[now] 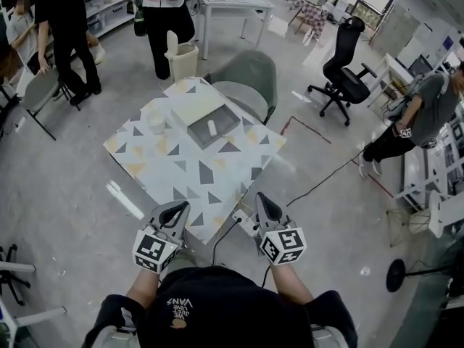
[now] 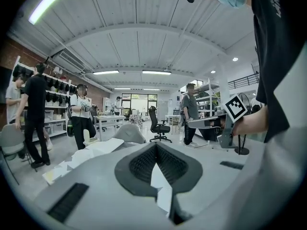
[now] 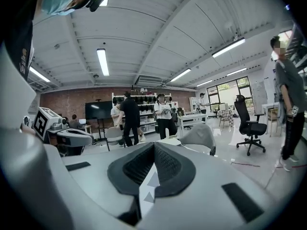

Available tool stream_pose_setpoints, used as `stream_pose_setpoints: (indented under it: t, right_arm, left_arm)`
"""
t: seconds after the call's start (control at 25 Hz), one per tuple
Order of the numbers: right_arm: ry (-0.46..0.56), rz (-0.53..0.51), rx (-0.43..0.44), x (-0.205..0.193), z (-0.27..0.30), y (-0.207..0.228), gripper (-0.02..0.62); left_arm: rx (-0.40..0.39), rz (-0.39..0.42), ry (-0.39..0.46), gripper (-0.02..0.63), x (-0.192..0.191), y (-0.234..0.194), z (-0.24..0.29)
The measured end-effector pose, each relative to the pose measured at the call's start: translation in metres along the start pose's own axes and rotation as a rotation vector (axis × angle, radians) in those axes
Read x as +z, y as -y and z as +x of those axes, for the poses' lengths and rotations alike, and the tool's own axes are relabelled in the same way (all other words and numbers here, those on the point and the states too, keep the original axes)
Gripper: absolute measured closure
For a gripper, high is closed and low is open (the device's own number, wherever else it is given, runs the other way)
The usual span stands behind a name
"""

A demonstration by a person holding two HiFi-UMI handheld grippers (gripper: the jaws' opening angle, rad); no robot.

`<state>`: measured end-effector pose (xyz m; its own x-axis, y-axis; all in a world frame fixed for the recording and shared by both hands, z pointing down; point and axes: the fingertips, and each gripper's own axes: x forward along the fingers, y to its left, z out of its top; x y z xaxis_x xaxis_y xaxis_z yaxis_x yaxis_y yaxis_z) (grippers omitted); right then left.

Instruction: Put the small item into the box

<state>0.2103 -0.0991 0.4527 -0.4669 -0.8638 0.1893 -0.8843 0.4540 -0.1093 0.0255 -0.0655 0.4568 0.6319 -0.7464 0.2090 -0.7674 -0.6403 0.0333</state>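
Reach pending: left gripper (image 1: 176, 207) and right gripper (image 1: 262, 198) hang closed and empty; next, one probably must open over the small white round item (image 1: 156, 122) near the shallow grey box (image 1: 197, 135).

We see a square white tabletop (image 1: 181, 172) patterned with grey and yellow triangles. Toward its far side a shallow grey square box (image 1: 222, 119) rests on it. A pale flat rectangular panel (image 1: 194, 106) lies just beside the box, and a small white round container (image 1: 156, 122) stands near, on the left.
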Motion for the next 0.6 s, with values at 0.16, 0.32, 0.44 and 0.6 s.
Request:
stream_pose_setpoints:
  t: [0.16,0.32,0.44,0.6]
  right_arm:
    - [0.011,0.013,0.005,-0.005,-0.02,0.0,0.595]
    - [0.021,0.038,-0.004,-0.011,-0.038,-0.001,0.594]
    - [0.028,0.051,-0.012,-0.014,-0.047,0.001,0.595]
    - [0.029,0.058,-0.011,-0.018,-0.054,0.003,0.595]
  left_arm:
    - [0.004,0.01,0.006,0.6,0.001,0.018,-0.004]
    - [0.003,0.018,0.002,0.6,-0.001,0.031,-0.01]
    - [0.002,0.021,0.004,0.6,-0.001,0.038,-0.01]
    - [0.0,0.024,0.011,0.6,0.0,0.046,-0.01]
